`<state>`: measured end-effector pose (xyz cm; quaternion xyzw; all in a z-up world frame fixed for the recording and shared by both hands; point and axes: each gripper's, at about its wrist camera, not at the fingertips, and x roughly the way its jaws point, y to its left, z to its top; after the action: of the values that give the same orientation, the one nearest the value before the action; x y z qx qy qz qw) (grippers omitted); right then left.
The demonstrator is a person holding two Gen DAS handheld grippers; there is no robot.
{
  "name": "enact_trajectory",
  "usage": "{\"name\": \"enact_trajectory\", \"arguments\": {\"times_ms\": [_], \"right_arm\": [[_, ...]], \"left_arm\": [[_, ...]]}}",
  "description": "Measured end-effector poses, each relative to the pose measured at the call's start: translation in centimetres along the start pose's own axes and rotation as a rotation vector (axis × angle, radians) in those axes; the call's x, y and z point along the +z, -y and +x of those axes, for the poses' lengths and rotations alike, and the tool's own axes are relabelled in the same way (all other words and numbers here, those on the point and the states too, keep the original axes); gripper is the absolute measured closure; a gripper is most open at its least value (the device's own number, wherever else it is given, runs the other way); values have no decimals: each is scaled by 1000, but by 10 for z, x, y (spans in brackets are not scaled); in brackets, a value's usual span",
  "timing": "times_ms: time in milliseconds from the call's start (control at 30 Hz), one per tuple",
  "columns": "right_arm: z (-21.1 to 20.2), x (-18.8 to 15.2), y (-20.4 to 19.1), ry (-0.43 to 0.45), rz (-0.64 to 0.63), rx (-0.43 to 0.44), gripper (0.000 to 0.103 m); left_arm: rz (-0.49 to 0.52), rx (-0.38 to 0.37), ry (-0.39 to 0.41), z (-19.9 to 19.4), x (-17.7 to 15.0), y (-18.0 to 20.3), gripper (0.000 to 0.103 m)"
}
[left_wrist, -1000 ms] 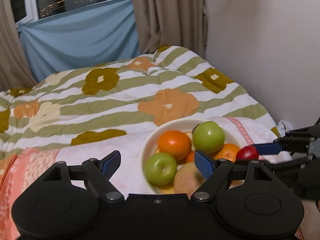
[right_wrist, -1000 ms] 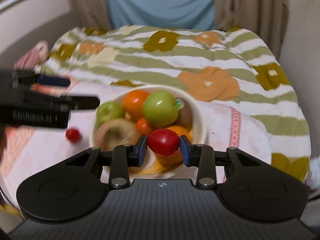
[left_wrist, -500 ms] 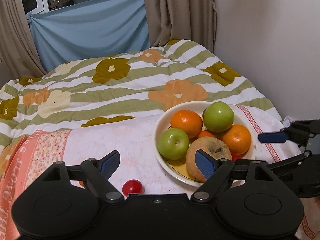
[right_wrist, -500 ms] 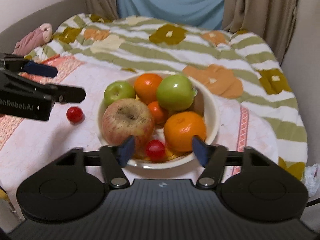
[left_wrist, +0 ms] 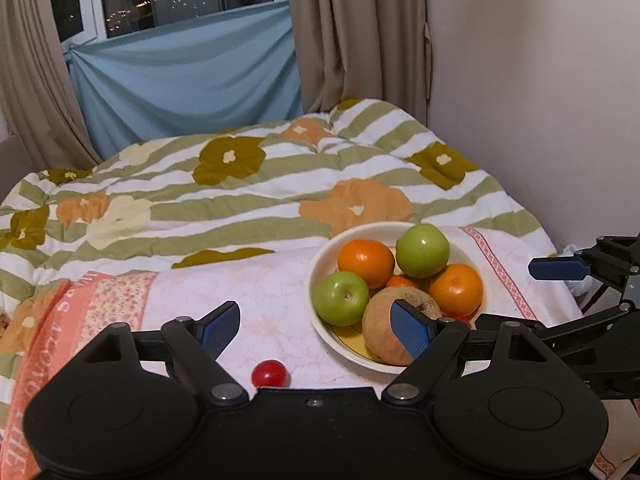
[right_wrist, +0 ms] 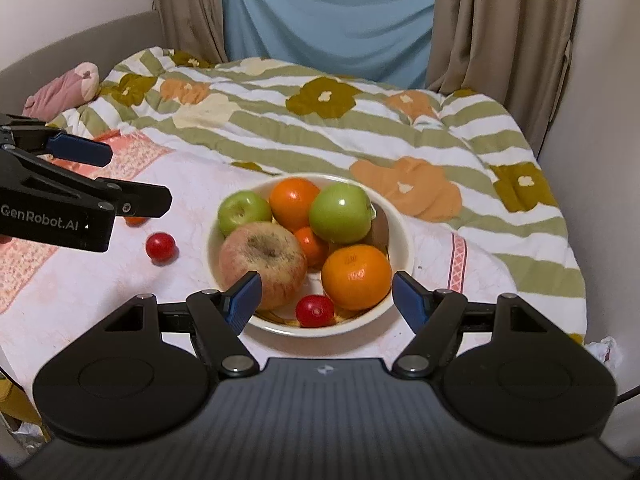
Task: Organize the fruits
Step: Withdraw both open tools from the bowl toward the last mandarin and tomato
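On the left, the left tool (left_wrist: 316,322) is wide open and holds nothing. A small red tomato (left_wrist: 269,373) lies loose on the pink cloth (left_wrist: 256,280) on the bed, just in front of it. It is round, so it has no long side and points no way. The bed is soft, so I think a bump could make it roll off.

In the middle, the bowl (right_wrist: 402,236) is piled with green apples, oranges and a big brown-topped apple (right_wrist: 262,260), its stem dip facing up. The pile could slip.

On the right, the right tool (right_wrist: 322,292) has just opened wide with nothing between its jaws. Another tomato (right_wrist: 315,310) sits at the bowl's near edge.
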<state>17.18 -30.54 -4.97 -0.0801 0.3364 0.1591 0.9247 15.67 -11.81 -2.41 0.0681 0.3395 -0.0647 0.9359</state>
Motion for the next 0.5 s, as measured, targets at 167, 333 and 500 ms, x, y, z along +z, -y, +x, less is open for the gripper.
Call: {"name": "enact_trajectory", "arguments": {"times_ms": [167, 333, 500], "right_arm": [[-15, 9, -9, 30, 8, -11, 13], [-29, 16, -23, 63, 35, -24, 2], [-44, 21, -39, 85, 83, -67, 0]], "left_arm": [[-18, 25, 31, -20, 0, -12, 17], [-28, 39, 52, -34, -3, -28, 17], [-36, 29, 71, -46, -7, -48, 17]]}}
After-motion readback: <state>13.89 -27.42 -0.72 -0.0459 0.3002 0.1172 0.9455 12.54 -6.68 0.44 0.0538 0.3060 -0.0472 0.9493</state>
